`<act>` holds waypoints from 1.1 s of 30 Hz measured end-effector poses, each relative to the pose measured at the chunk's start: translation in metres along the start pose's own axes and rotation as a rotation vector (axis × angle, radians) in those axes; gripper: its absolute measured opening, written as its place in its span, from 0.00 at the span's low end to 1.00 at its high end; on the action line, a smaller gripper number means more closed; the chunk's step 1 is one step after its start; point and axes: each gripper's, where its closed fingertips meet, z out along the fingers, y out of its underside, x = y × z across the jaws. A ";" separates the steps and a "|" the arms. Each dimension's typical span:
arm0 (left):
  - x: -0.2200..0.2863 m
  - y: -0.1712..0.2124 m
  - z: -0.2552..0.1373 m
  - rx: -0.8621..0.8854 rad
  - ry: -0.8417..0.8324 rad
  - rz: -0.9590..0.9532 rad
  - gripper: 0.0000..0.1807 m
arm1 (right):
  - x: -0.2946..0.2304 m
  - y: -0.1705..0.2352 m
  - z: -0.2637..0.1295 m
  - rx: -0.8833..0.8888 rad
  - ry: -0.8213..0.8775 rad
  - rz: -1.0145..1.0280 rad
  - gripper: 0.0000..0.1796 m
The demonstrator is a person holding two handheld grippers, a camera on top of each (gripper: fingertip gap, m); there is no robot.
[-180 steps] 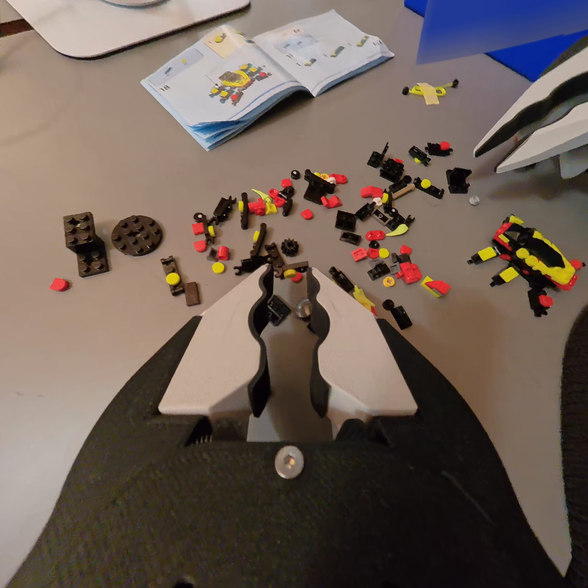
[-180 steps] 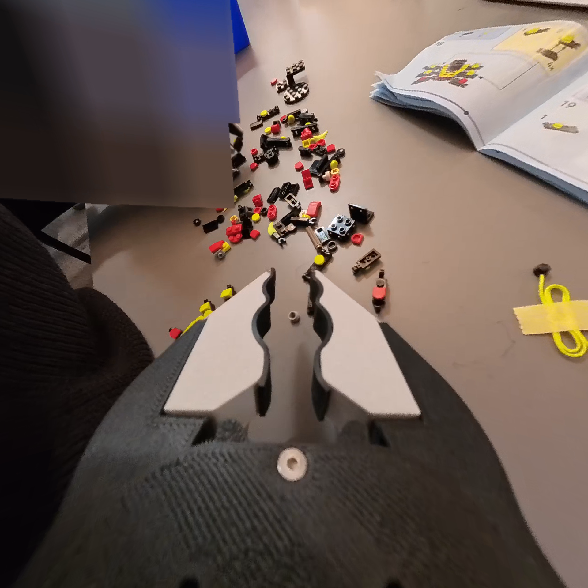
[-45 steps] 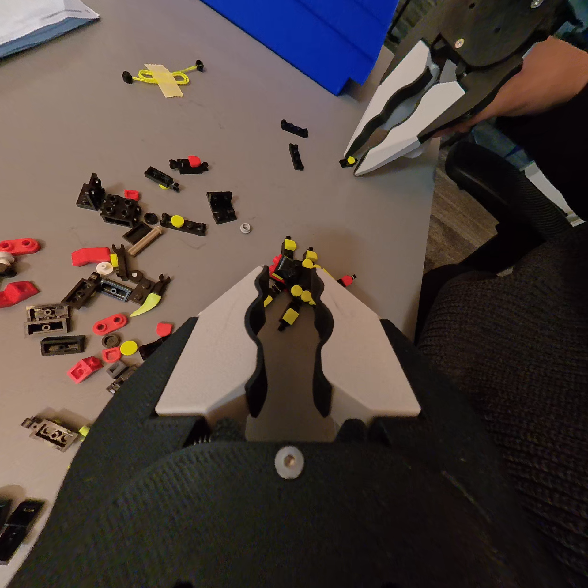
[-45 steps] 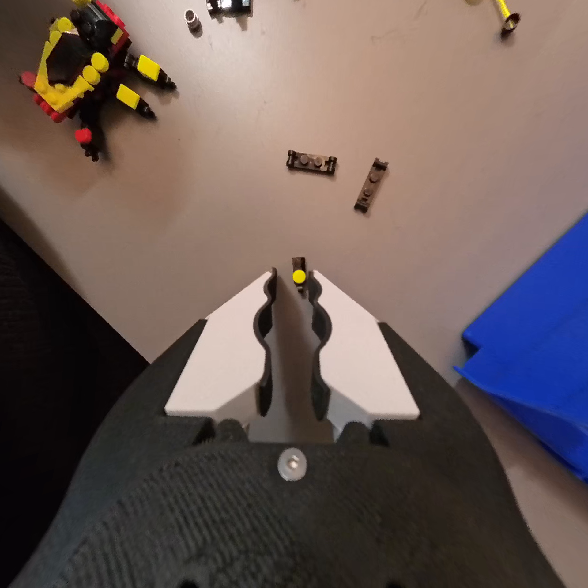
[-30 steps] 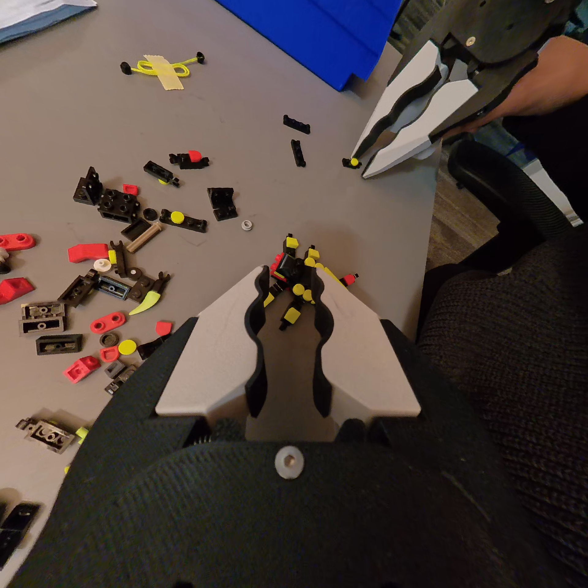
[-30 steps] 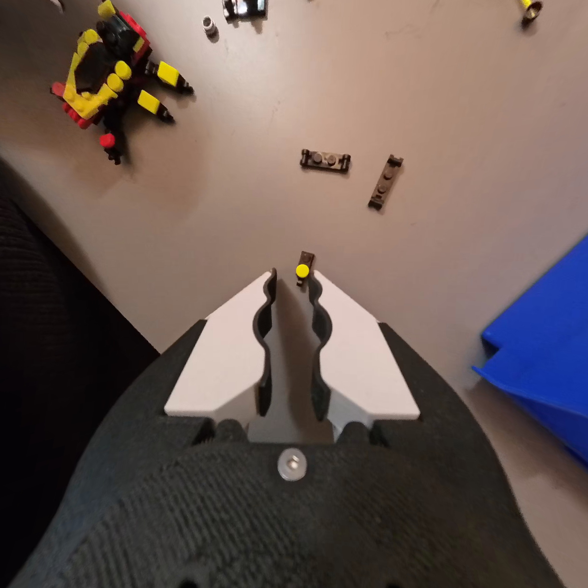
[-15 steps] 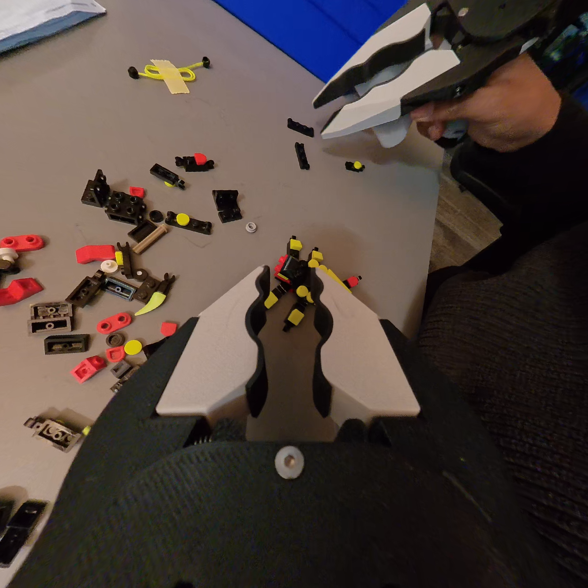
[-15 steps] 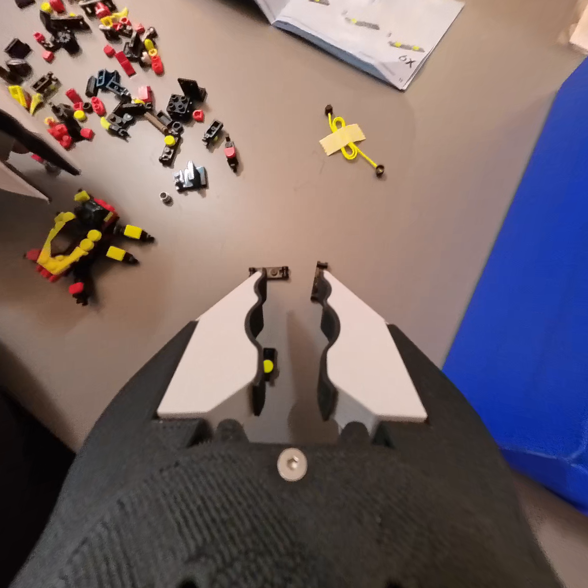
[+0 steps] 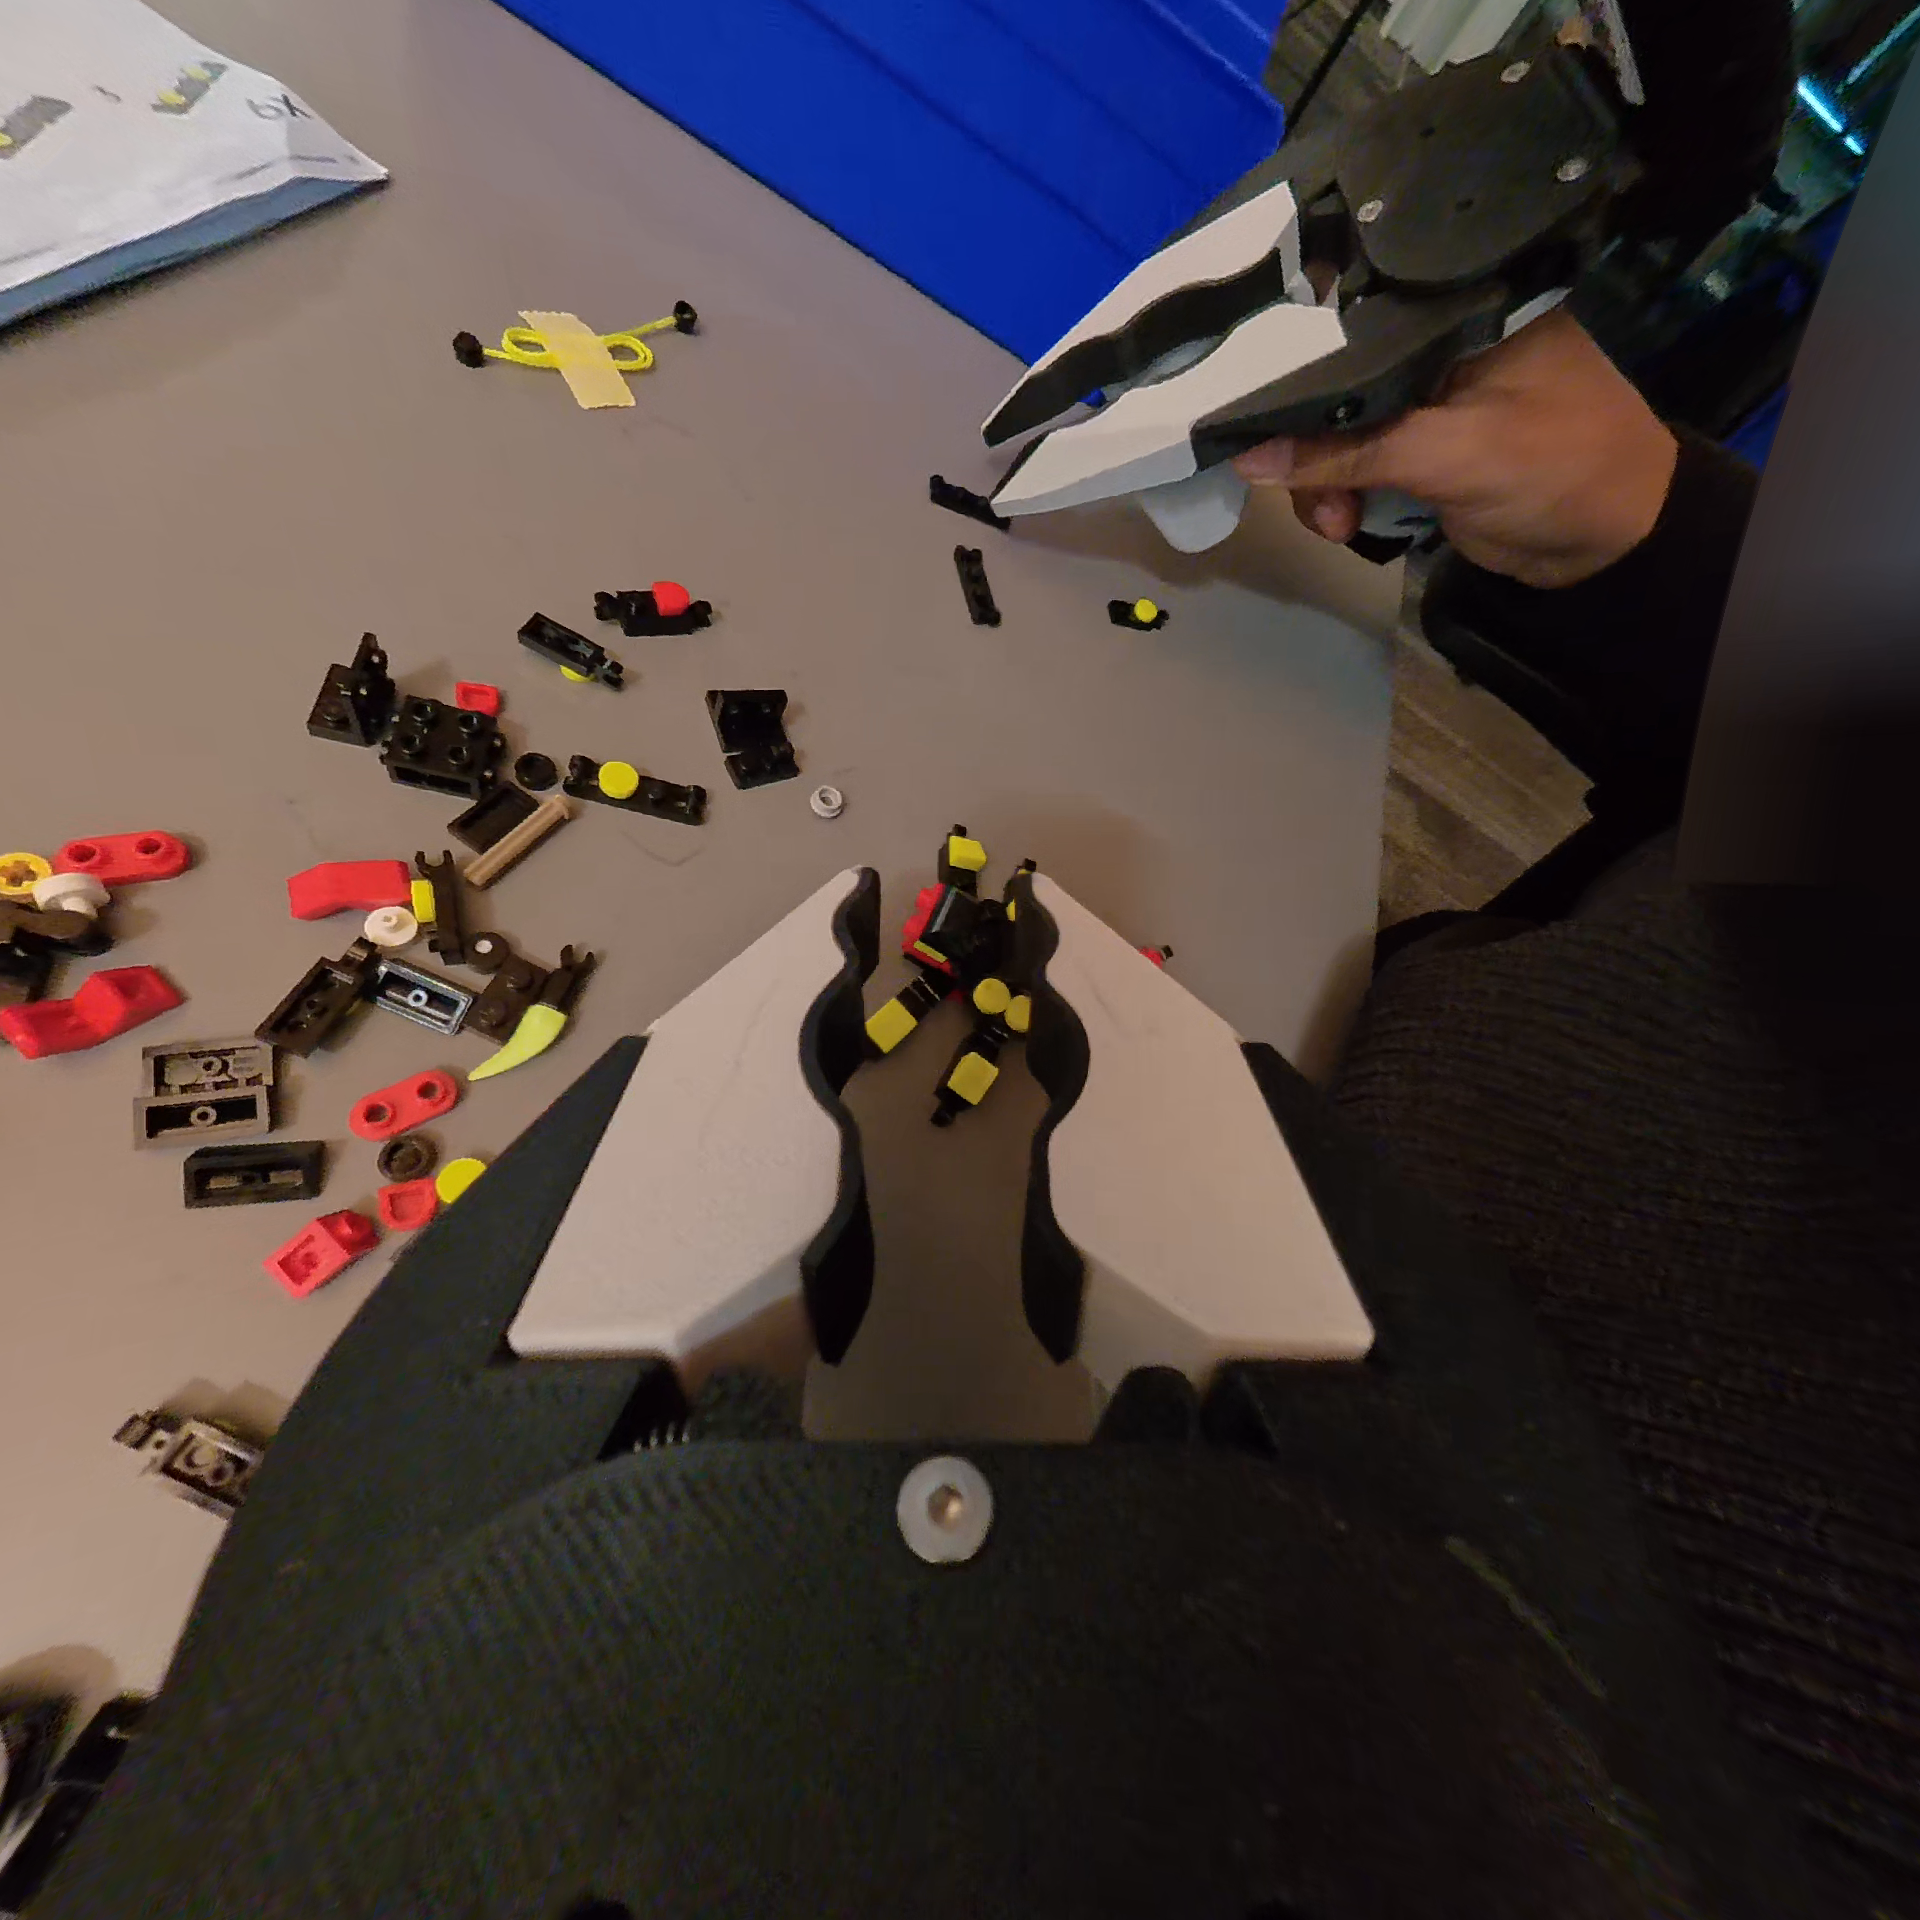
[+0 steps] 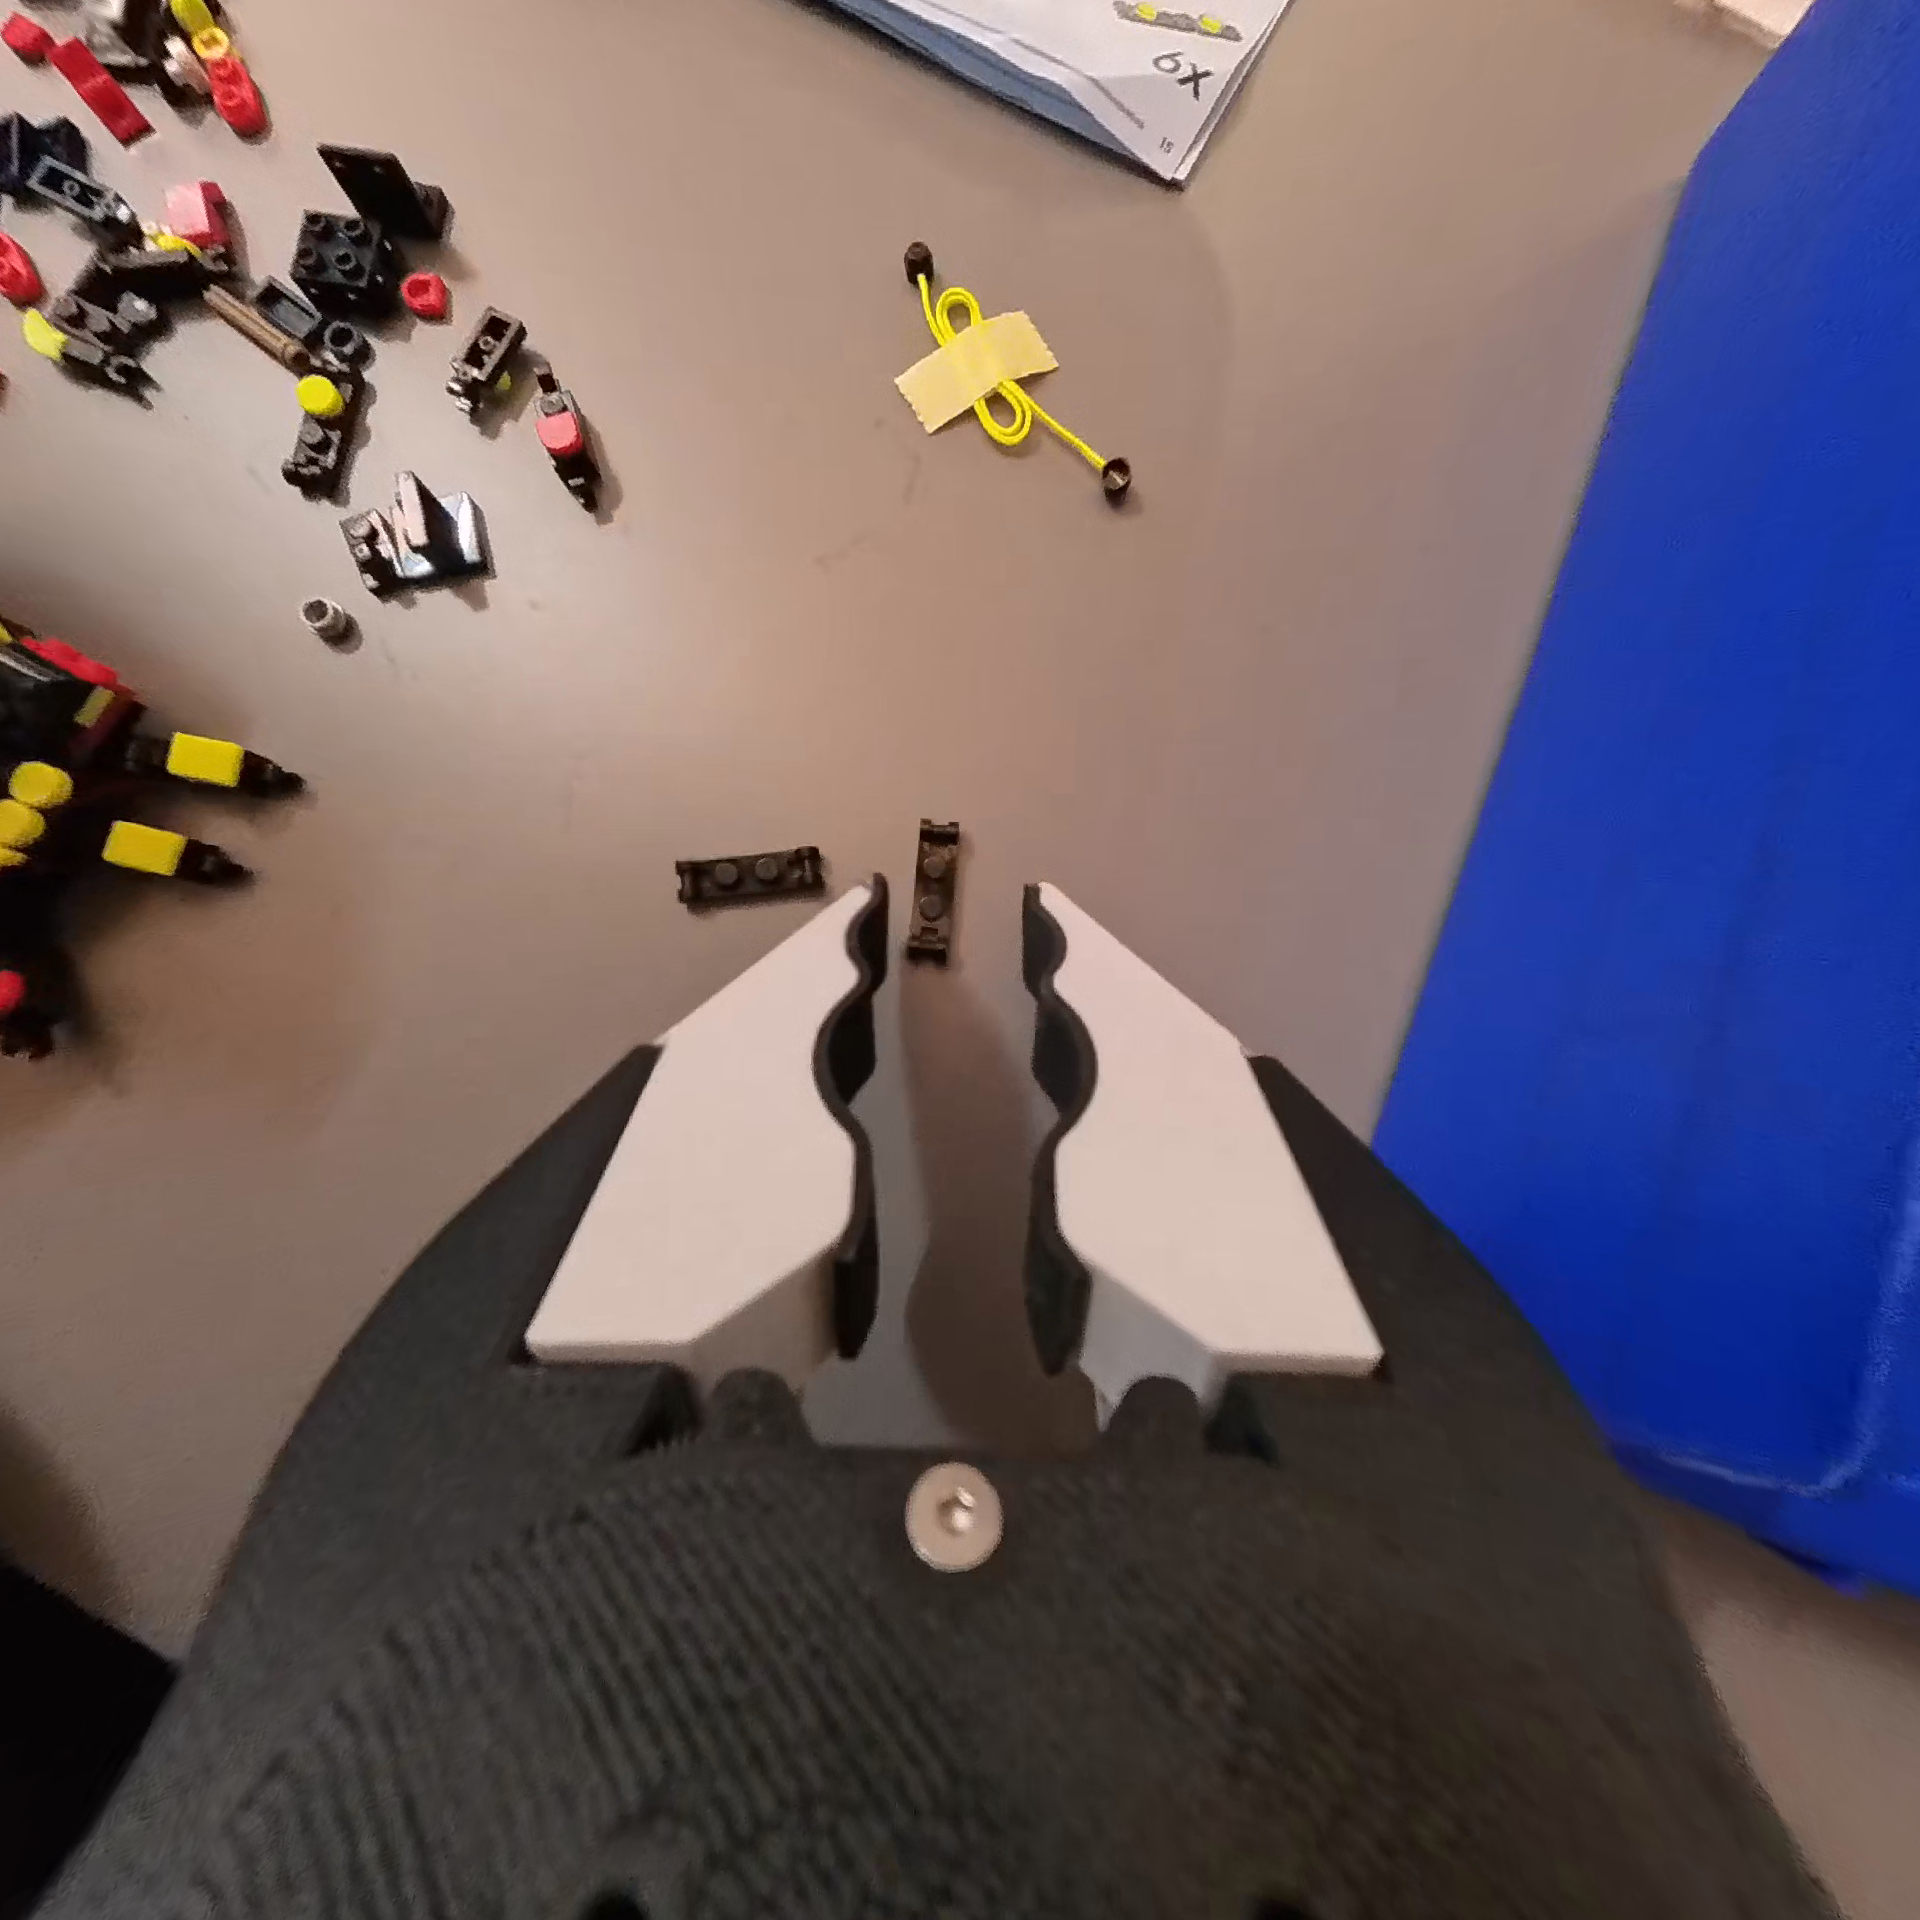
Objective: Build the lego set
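While the left gripper (image 9: 940, 894) hangs spread over the grey table (image 9: 312, 499), grasping nothing, the half-built black, yellow and red lego model (image 9: 961, 966) lies on the surface between its fingers, near the table edge; loose pieces (image 9: 416, 935) are scattered to the left, and farther off the right gripper (image 9: 997, 468) is held by a hand (image 9: 1455, 488) beside a blue sheet (image 9: 935, 135). From the right wrist, that gripper (image 10: 951, 894) is released, its tips straddling 1 small black plate (image 10: 932, 888), with a 2nd black plate (image 10: 750, 876) just left, the model (image 10: 62, 790) at far left, and a taped yellow string (image 10: 987, 384) ahead.
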 end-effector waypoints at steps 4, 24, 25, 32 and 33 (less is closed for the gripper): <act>-0.005 0.004 0.001 -0.018 0.001 -0.001 0.14 | -0.002 0.005 0.006 -0.021 -0.013 -0.034 0.12; -0.010 0.000 0.000 0.005 0.011 -0.036 0.14 | 0.004 0.004 0.009 0.008 -0.036 0.002 0.04; -0.010 0.000 0.000 0.005 0.011 -0.035 0.14 | 0.004 0.004 0.009 0.008 -0.030 0.001 0.04; -0.009 0.001 0.000 0.001 0.012 -0.035 0.14 | 0.008 0.004 0.009 0.012 -0.005 0.001 0.04; -0.009 0.001 0.001 0.000 0.012 -0.035 0.14 | 0.008 0.004 0.009 0.012 -0.002 -0.001 0.05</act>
